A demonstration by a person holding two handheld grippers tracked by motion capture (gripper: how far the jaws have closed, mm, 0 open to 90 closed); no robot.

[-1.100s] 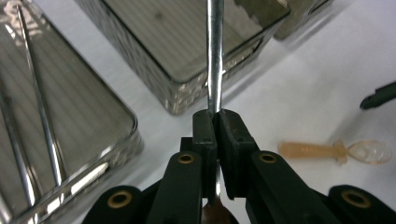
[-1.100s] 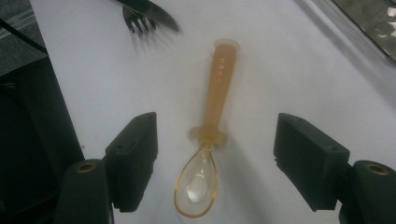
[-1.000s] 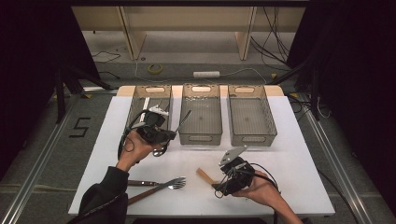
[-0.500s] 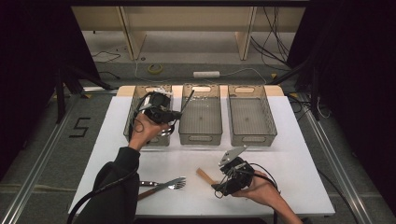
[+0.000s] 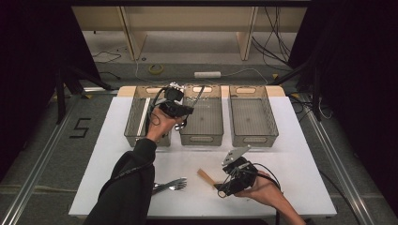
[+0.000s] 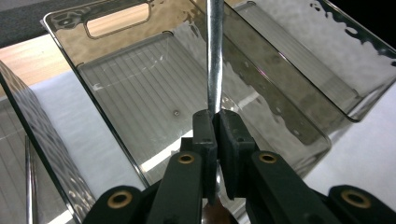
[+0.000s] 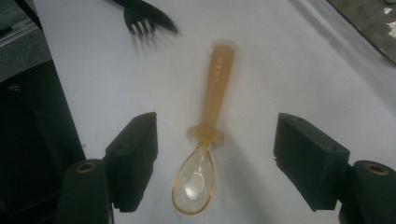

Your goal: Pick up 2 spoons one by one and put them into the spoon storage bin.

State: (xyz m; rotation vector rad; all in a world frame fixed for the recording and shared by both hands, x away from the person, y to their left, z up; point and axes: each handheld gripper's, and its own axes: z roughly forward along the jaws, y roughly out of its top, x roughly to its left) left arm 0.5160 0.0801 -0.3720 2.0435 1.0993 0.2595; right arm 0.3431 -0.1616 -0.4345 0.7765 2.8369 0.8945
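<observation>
Over the middle bin (image 6: pixel 140 88), my left gripper (image 6: pixel 215 126) is clamped narrow on a metal utensil (image 6: pixel 215 56). The pads pinch its shaft and the long end points to the far wall.

How I'd do the drop:
- Lower first, until the shaft is close to the bin floor.
- Level the shaft along the bin's length so it lies flat and doesn't bounce off a wall.
- Stay clear of the wall shared with the left bin (image 5: pixel 136 117).
- Then open and lift straight up.

Near right, my right gripper (image 7: pixel 217 140) is wide open. Its jaws stand either side of the amber spoon (image 7: pixel 218 79), which lies flat on the table (image 7: pixel 289 70), bowl toward the gripper, nothing touching it. For that pick I'd drop straight down and close across the neck just behind the bowl. The handle is smooth and the bowl is likely to slip.

View notes:
- Left gripper view shows the grip point and the bare floor under the shaft. In the high view my hand covers both.
- High view gives the layout: three bins in a far row, the right bin (image 5: pixel 251 117) with nothing visible in it, and a pale strip (image 5: pixel 141 119) in the left bin.
- Right gripper view shows the spoon centred between the jaws, with a fork (image 7: pixel 140 25) well apart beyond it.
- I can't tell what type of utensil the held one is.
</observation>
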